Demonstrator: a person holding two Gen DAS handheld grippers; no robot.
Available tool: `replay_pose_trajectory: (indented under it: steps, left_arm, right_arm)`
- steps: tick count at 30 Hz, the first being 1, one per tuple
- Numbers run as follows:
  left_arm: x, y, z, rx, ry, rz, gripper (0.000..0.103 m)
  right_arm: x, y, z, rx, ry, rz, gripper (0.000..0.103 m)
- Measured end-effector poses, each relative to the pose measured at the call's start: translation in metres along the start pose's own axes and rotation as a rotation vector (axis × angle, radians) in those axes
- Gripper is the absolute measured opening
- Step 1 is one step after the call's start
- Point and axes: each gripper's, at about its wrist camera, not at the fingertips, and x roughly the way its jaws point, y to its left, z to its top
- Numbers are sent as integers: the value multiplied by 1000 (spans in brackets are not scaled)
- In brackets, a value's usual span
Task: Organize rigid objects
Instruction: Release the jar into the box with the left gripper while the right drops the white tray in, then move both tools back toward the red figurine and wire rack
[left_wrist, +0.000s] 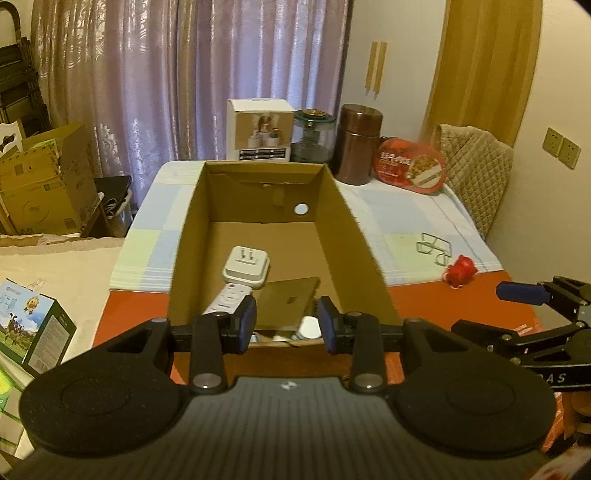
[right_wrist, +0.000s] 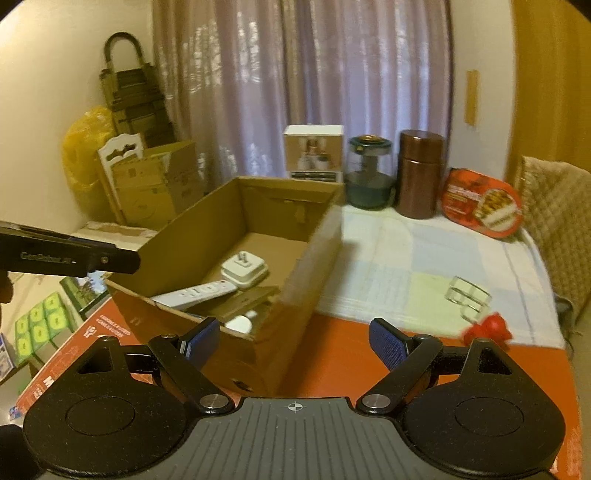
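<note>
An open cardboard box (left_wrist: 354, 229) (right_wrist: 317, 258) stands on the table. Inside lie a white plug adapter (left_wrist: 246, 266) (right_wrist: 243, 272), a white remote (left_wrist: 225, 301) (right_wrist: 195, 293), a brown flat piece (left_wrist: 288, 301) and a small white round item (left_wrist: 309, 328) (right_wrist: 240, 325). My left gripper (left_wrist: 287, 323) is open and empty over the box's near edge. My right gripper (right_wrist: 293, 339) is open and empty at the box's right near corner; it also shows at the right of the left wrist view (left_wrist: 517, 291). A red toy (left_wrist: 461, 271) (right_wrist: 489, 326) and a clear wire holder (left_wrist: 434, 247) (right_wrist: 469, 295) lie on the table to the right.
At the table's back stand a white product box (left_wrist: 260, 129) (right_wrist: 314, 153), a glass jar (left_wrist: 314, 136) (right_wrist: 369, 177), a brown canister (left_wrist: 358, 144) (right_wrist: 421, 173) and a red food pack (left_wrist: 412, 166) (right_wrist: 482, 206). Cardboard boxes (left_wrist: 44, 184) are stacked on the left. A quilted chair (left_wrist: 476, 173) stands right.
</note>
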Motion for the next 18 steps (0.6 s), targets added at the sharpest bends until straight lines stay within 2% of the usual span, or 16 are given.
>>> replay_pose_trajectory:
  steps: [7,18]
  left_arm:
    - [-12,-32,-1,21,-9,-25,35]
    - [-22,-93,-3,61,-33,-98,66]
  right_arm:
    - [-32,-25,-10,56,-1,-59,85]
    - [-83,-78,-32,149,-11,-168,85]
